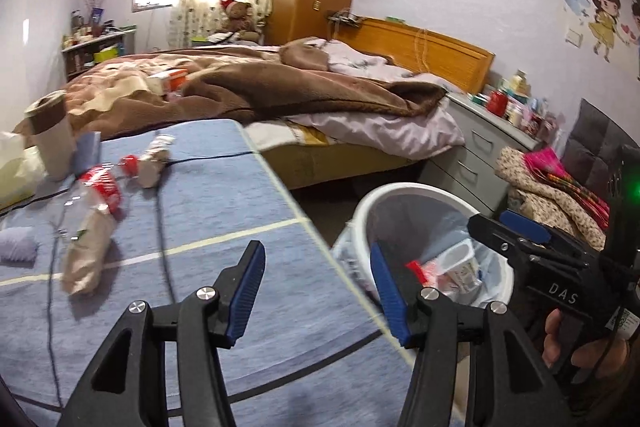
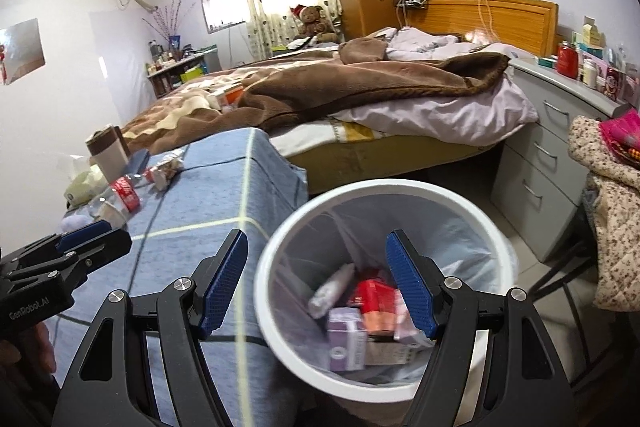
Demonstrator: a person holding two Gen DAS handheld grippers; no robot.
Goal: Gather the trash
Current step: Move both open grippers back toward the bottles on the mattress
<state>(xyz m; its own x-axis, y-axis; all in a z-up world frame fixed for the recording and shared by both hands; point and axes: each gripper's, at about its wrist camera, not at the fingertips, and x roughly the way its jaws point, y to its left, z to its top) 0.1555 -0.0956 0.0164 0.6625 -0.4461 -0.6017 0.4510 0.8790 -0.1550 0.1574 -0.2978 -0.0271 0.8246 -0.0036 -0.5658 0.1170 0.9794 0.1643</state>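
My left gripper (image 1: 317, 255) is open and empty above the right edge of the blue-clothed table (image 1: 240, 195). Trash lies at the table's far left: a clear bottle with a red label (image 1: 100, 193), a brown crumpled wrapper (image 1: 86, 259), a crushed white wrapper (image 1: 154, 159) and a paper cup (image 1: 50, 141). My right gripper (image 2: 317, 241) is open and empty over the white lined bin (image 2: 384, 187), which holds a purple box (image 2: 346, 335), a red pack (image 2: 374, 297) and other packets. The bin (image 1: 400, 190) stands on the floor beside the table.
A black cable (image 1: 164, 227) runs across the tablecloth. Behind the table is a bed with a brown blanket (image 1: 304, 87). A grey drawer unit (image 2: 536, 163) and a chair piled with clothes (image 2: 612, 195) stand right of the bin.
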